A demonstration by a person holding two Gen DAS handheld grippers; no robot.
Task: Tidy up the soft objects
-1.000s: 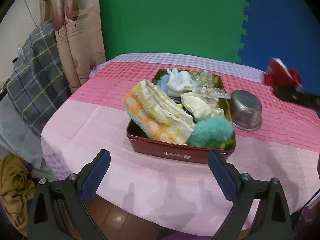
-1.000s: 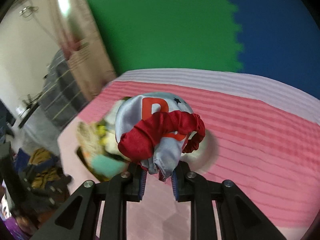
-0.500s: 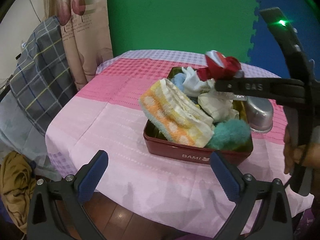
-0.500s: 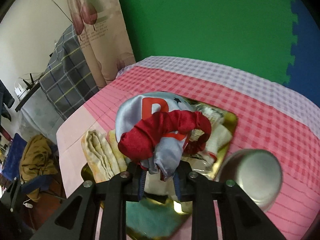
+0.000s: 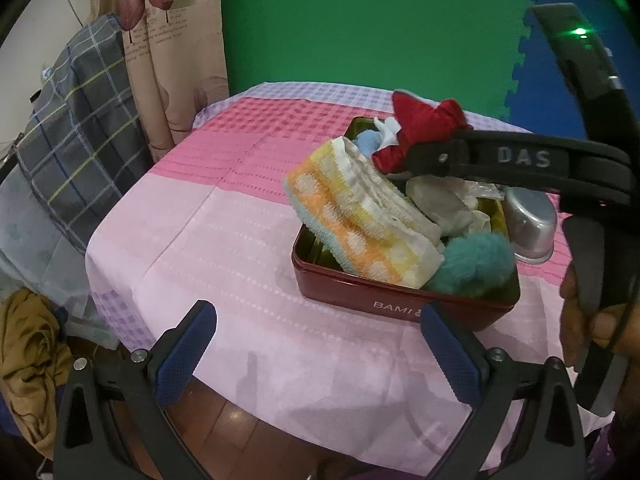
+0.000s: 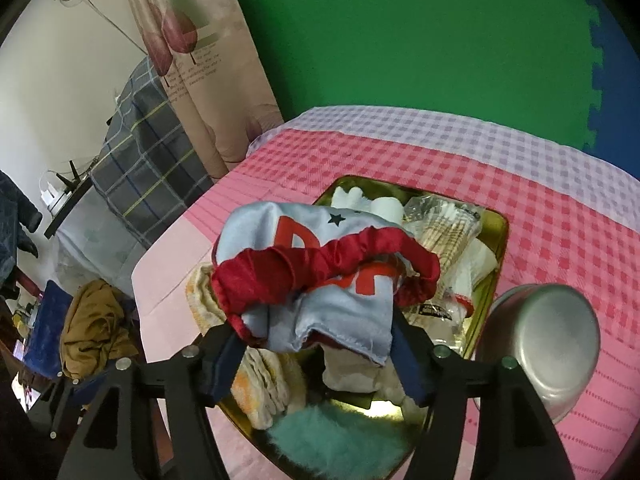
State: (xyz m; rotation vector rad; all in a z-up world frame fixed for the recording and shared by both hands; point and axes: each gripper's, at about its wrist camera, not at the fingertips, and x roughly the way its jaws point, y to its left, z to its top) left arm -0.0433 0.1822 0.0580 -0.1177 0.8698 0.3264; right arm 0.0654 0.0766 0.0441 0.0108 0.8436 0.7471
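Note:
A red tin (image 5: 360, 292) on the pink tablecloth holds a folded orange-and-yellow towel (image 5: 360, 216), a teal pompom (image 5: 472, 264), white socks and other soft pieces. My right gripper (image 6: 316, 360) hovers over the tin, and its jaws are opening. Between them sits a pale blue satin cloth with a red elastic band (image 6: 320, 264), loosely spread and sagging toward the tin. In the left wrist view the cloth (image 5: 424, 120) shows at the tip of the right gripper's black arm. My left gripper (image 5: 316, 344) stands open and empty near the tin's front edge.
A steel bowl (image 6: 548, 336) stands upside down just right of the tin. A person's hand (image 5: 580, 320) holds the right gripper's handle. A plaid cloth (image 5: 80, 128) hangs left of the table, and brown clothing (image 5: 28, 360) lies on the floor below it.
The right gripper carried the satin cloth from the right side of the table to above the tin, then its jaws spread apart and the cloth loosened. The left gripper barely moved.

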